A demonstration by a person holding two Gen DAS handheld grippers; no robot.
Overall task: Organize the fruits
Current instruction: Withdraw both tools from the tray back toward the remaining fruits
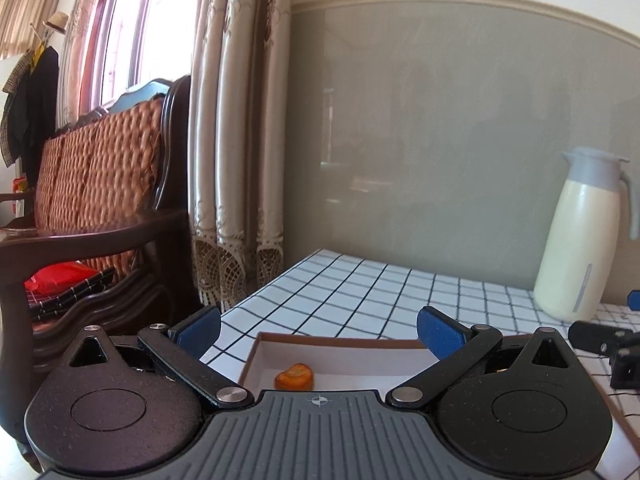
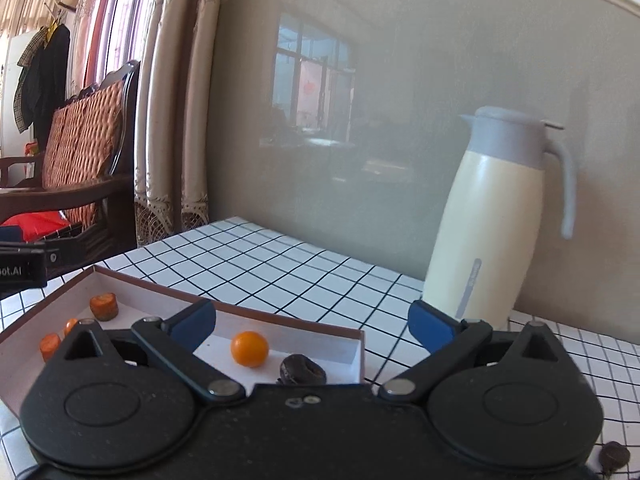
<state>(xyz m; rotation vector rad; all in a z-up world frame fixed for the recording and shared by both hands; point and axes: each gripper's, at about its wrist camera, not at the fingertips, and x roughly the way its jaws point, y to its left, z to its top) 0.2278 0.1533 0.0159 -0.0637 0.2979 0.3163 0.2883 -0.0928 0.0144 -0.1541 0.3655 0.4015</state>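
Left claw (image 1: 318,330): spread wide, nothing in it; hangs over the near end of the box (image 1: 340,340).
Right claw (image 2: 312,326): spread wide, nothing in it; over the box's right end.
Fruit, left view: one orange chunk (image 1: 294,377) low between the fingers.
Fruit, right view: orange ball (image 2: 249,348) and dark wrinkled fruit (image 2: 302,369) between the fingers; carrot-like pieces (image 2: 104,306) left of the claw.
Stray: dark fruit (image 2: 614,456) on the checked worktop (image 2: 280,264), low right of the claw, outside the box.
Jug (image 2: 496,220): ahead, right of the right claw.
Risk: ball likely rolls off if pinched off-centre; a wide swing right could clip the jug; the two claws are near and could collide.
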